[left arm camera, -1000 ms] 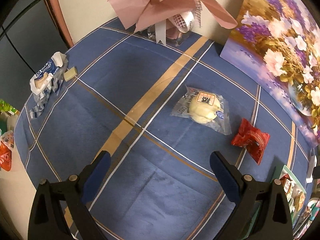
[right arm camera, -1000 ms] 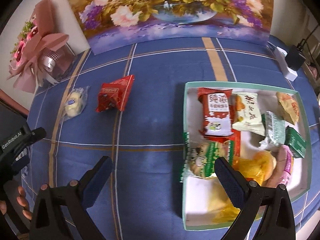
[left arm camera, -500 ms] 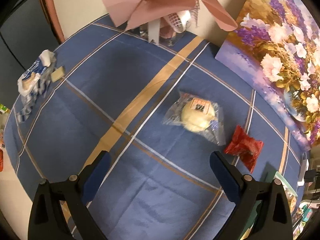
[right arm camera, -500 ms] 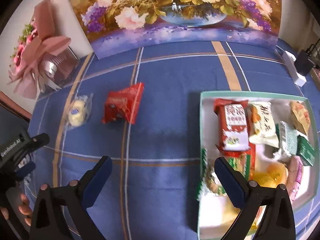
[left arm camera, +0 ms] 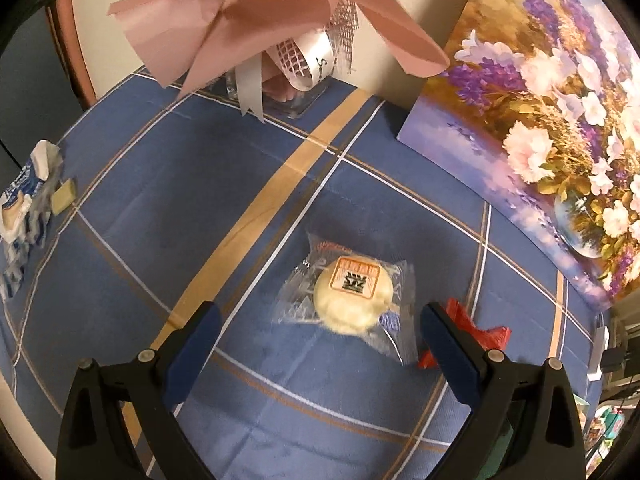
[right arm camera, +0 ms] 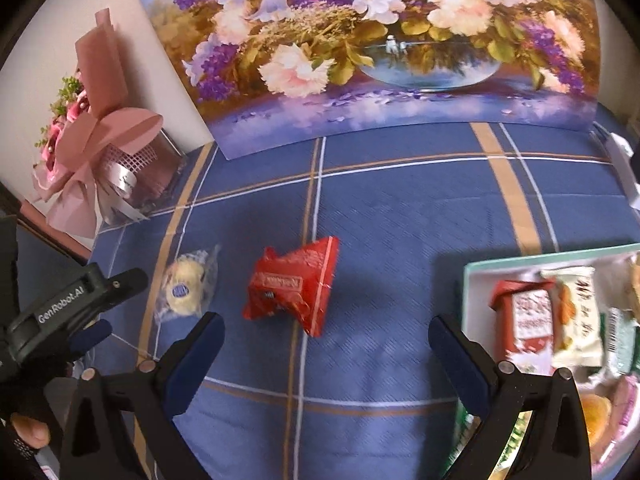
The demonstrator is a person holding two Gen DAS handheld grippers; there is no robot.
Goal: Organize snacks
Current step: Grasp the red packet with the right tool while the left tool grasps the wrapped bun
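Observation:
A pale round cake in a clear wrapper (left arm camera: 352, 300) lies on the blue checked cloth, just ahead of my open left gripper (left arm camera: 318, 334) and roughly centred between its fingers. The same cake (right arm camera: 186, 286) shows in the right wrist view, with the left gripper (right arm camera: 102, 306) beside it. A red snack packet (right arm camera: 296, 288) lies in front of my open right gripper (right arm camera: 326, 344); in the left wrist view this red packet (left arm camera: 480, 334) is partly hidden behind the right finger. A mint-rimmed box (right arm camera: 472, 276) at the right holds several wrapped snacks.
A pink-wrapped bouquet in a clear vase (left arm camera: 280, 40) stands at the back. A flower painting (right arm camera: 380, 48) leans against the wall. A torn blue-and-white wrapper (left arm camera: 24, 208) and a small yellowish piece (left arm camera: 64, 202) lie at the cloth's left edge. A hand (right arm camera: 30, 432) holds the left gripper.
Both grippers have moved forward and lower over the cloth. The cake now sits close between the left fingers, and the red packet is closer to the right gripper; the box slid toward the right edge.

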